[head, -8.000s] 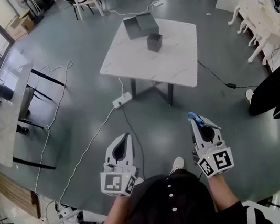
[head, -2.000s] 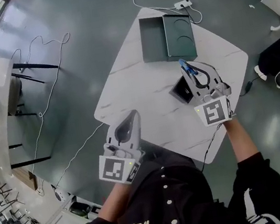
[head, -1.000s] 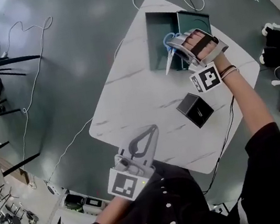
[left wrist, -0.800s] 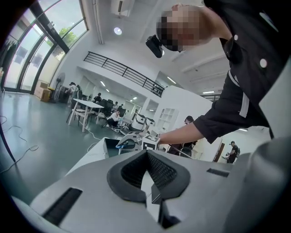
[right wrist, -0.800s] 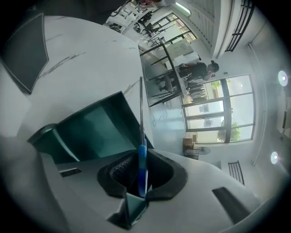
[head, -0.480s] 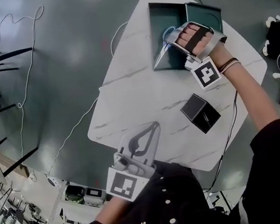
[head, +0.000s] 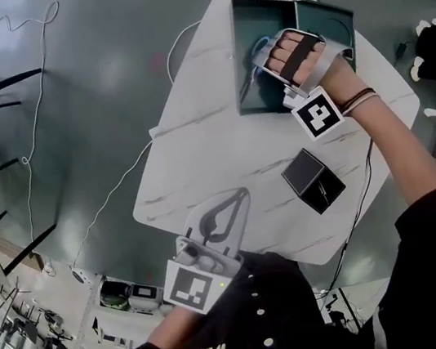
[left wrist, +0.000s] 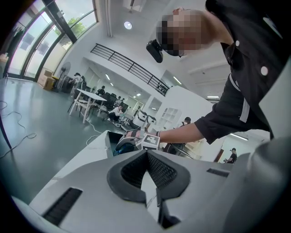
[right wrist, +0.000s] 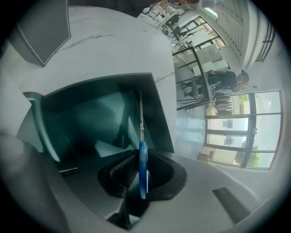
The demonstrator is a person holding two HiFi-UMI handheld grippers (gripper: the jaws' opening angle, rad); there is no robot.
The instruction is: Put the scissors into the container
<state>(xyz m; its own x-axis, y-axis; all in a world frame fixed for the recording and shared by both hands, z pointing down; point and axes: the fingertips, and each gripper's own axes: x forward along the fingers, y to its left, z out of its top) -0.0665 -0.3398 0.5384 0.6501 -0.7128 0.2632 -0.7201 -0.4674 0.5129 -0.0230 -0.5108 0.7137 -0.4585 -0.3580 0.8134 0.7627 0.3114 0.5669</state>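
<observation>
At upper right the right tongs point(head: 257, 62) pinch the scissors point(right wrist: 142, 168) by the blue handle, blades dipped inside the container point(head: 256, 4) ready for release; the left tongs point(head: 240, 195) idle, pressed together.

right gripper point(head: 262, 53): went from above black box point(head: 312, 180) across to container point(head: 250, 8), then lower
scissors point(right wrist: 142, 169): blades were over bare table point(head: 197, 148), now pointing down inside container
person: far from table before, now at its edge
</observation>
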